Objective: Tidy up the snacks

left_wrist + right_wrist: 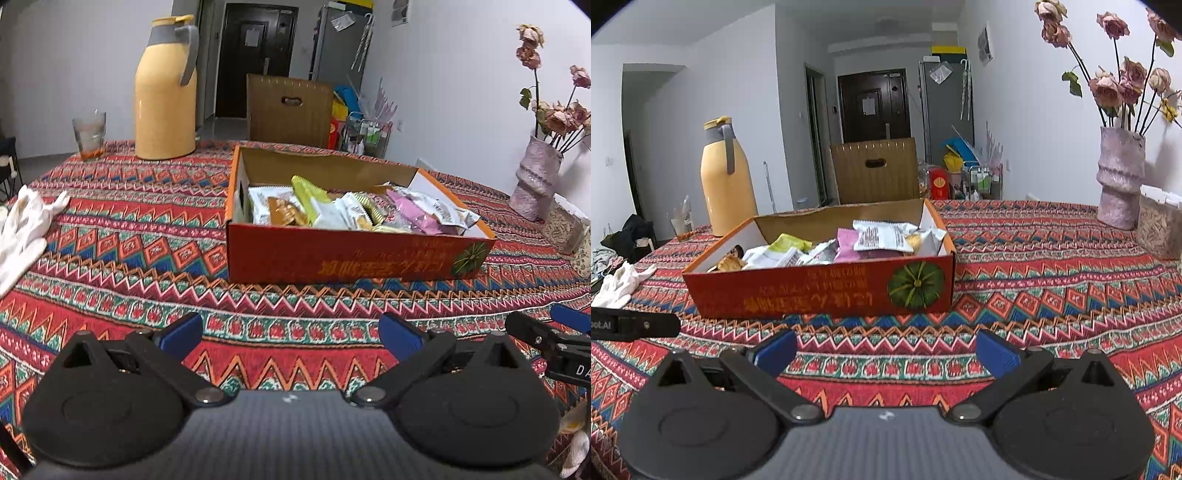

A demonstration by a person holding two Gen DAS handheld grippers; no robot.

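Both tongs, left (291, 334) and right (886, 350), gape empty over the tabletop (147, 258). Snack packets (354, 212) lie piled inside the box (351, 258) ahead; none loose, fits sorted.

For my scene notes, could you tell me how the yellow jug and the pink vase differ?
The yellow jug is smooth with a grey handle and lid; the pink vase is rough, ridged, open-topped and holds dried roses. The jug stands beyond the box's left end, the vase far right. Both stand upright on the tablecloth.
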